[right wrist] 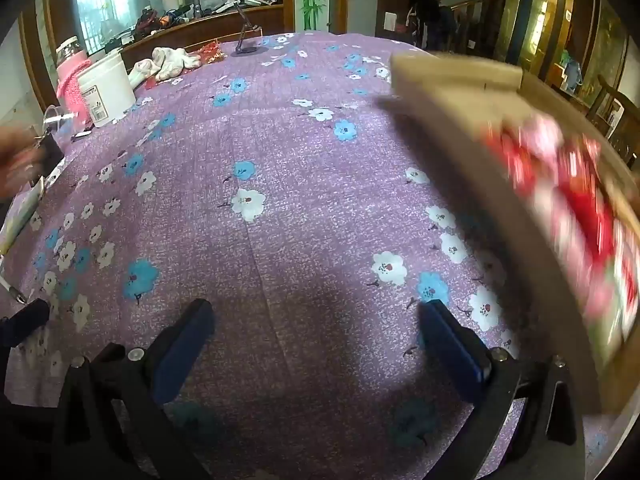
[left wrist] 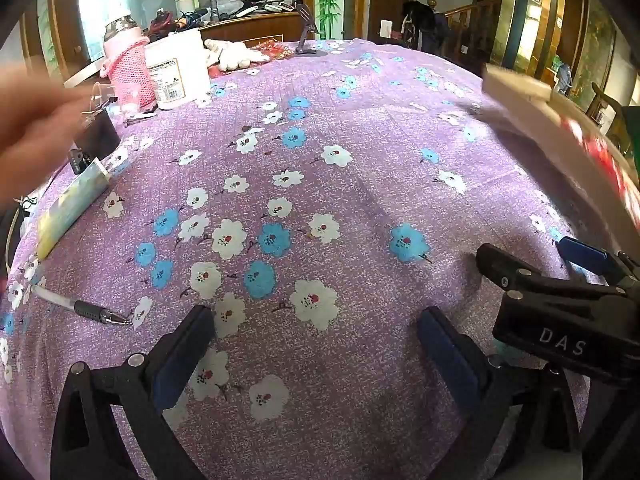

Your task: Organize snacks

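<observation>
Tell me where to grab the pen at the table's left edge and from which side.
Grip the pen at its dark rubber sleeve near the tip, coming from above with the left tongs straddling the barrel. It lies flat on the tablecloth, so only its sides offer purchase.

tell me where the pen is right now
The pen lies on the floral tablecloth at the lower left of the left wrist view, just left of the open left gripper.
</observation>
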Available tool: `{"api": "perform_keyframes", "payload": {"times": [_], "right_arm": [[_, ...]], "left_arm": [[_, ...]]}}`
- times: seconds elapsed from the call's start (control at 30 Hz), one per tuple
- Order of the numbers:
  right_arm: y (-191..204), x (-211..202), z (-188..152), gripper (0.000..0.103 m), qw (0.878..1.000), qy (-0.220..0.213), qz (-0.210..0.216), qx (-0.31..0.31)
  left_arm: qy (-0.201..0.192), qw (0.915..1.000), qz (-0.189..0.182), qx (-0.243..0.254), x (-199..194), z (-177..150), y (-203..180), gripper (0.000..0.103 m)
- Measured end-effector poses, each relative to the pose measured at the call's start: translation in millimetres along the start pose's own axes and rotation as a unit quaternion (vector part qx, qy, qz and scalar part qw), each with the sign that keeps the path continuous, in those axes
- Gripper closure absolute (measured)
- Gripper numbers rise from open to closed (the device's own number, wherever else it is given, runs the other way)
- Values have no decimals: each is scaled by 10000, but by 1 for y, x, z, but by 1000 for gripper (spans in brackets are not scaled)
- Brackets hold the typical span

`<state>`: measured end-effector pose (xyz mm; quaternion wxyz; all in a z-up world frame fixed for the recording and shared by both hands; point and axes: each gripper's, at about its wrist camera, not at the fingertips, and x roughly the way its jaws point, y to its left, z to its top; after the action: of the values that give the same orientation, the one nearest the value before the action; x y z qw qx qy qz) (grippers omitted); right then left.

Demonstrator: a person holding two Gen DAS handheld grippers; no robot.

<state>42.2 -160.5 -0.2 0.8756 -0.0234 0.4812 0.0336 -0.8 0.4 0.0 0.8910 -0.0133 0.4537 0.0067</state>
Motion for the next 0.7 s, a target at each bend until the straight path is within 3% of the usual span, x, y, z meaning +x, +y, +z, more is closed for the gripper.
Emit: {"api": "perform_keyframes", "payload": {"times": [0.7], "right_arm": [[1, 1, 1, 1, 10000, -2, 0, 4]], "left_arm": [[1, 10000, 3, -4, 0, 0, 0, 0]]}}
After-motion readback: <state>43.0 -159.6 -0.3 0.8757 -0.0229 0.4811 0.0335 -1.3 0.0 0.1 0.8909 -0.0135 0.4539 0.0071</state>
